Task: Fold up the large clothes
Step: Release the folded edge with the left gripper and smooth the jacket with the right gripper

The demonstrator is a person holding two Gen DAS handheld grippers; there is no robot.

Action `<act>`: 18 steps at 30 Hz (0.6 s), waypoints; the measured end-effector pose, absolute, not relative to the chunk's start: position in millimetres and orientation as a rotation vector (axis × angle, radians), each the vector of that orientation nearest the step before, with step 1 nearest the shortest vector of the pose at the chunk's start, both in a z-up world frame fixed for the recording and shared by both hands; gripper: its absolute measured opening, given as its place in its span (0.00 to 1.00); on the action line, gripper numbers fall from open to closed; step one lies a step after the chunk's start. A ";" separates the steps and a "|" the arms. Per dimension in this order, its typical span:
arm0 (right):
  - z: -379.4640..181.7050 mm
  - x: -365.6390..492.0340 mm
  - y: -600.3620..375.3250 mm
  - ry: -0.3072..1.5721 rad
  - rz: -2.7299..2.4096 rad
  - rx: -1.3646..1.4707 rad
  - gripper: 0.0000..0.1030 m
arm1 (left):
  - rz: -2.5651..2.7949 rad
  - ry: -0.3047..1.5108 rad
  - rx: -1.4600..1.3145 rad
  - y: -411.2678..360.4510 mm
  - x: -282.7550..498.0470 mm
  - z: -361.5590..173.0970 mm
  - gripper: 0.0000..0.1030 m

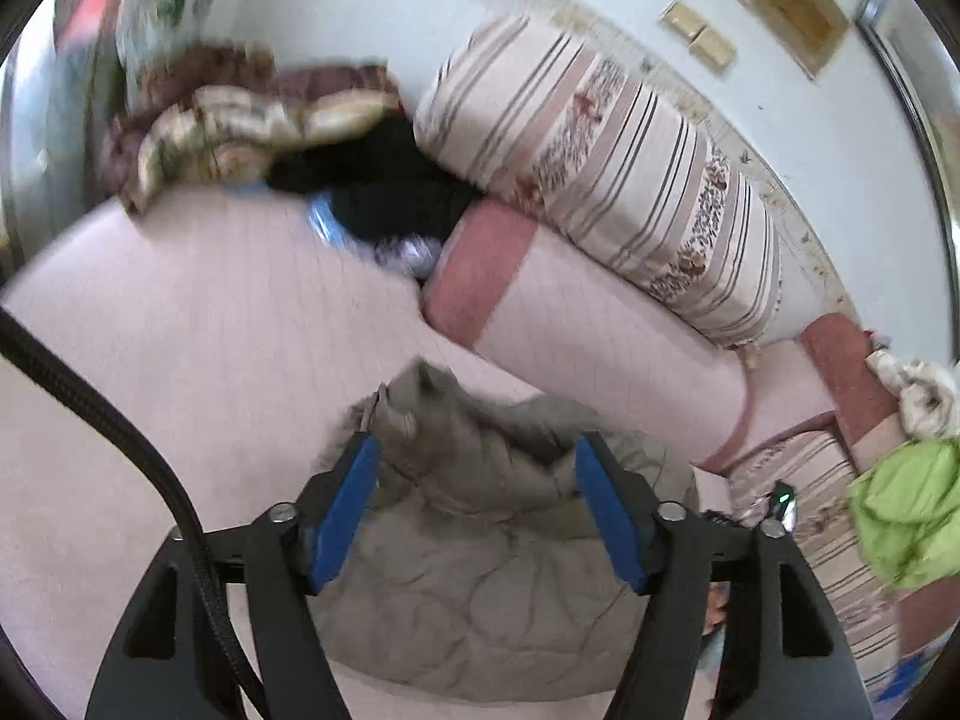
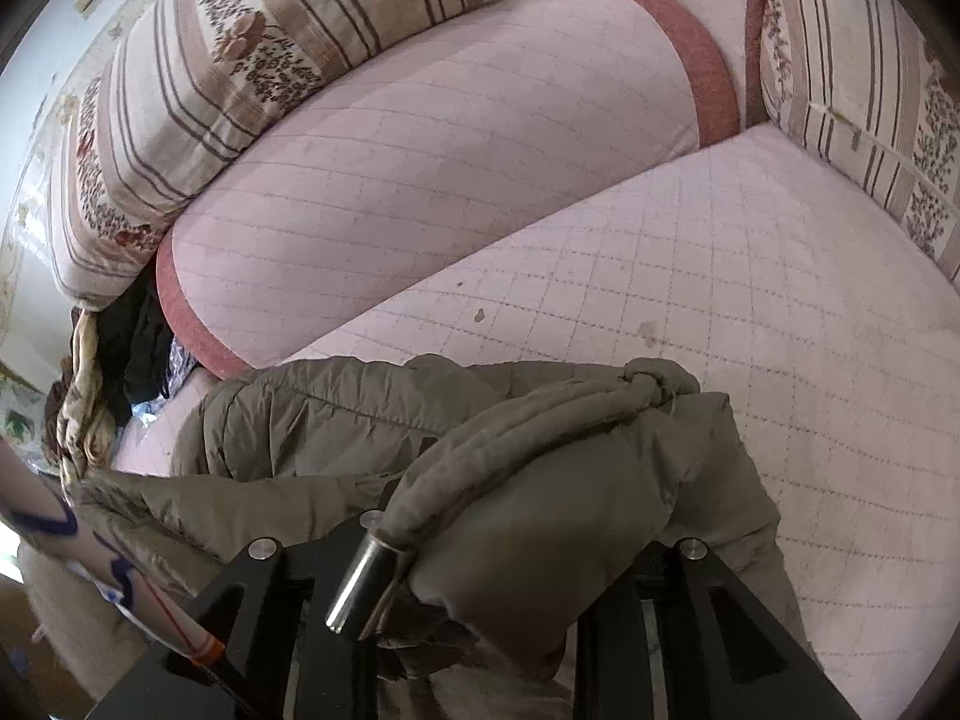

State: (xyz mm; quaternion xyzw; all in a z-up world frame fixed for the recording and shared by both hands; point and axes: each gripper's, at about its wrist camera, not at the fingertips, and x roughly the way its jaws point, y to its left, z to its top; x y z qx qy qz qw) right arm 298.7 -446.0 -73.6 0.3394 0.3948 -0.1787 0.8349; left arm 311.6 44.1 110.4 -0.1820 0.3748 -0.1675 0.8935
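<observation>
Olive jacket [image 1: 480,570] under wide-open left gripper [image 1: 477,450]; right gripper [image 2: 480,570] fingers hidden, state unclear.

Olive-grey jacket [image 2: 540,468]; pink quilted sofa [image 2: 750,276]; striped floral cushion [image 1: 606,162]; blue-padded tongs [image 1: 480,510]; lime-green garment [image 1: 906,510].

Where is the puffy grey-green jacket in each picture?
Left wrist view: the puffy grey-green quilted jacket lies bottom centre, between the blue pads of the open left tool.
Right wrist view: the jacket fills the bottom centre, bunched over the right tool, hiding its tips.
Shared landmark: the pink quilted bolster cushion with red ends behind it.
</observation>
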 end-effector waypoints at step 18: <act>40.6 219.3 -420.6 0.652 -0.391 0.595 0.86 | -0.255 0.771 -0.141 56.5 223.0 107.6 0.68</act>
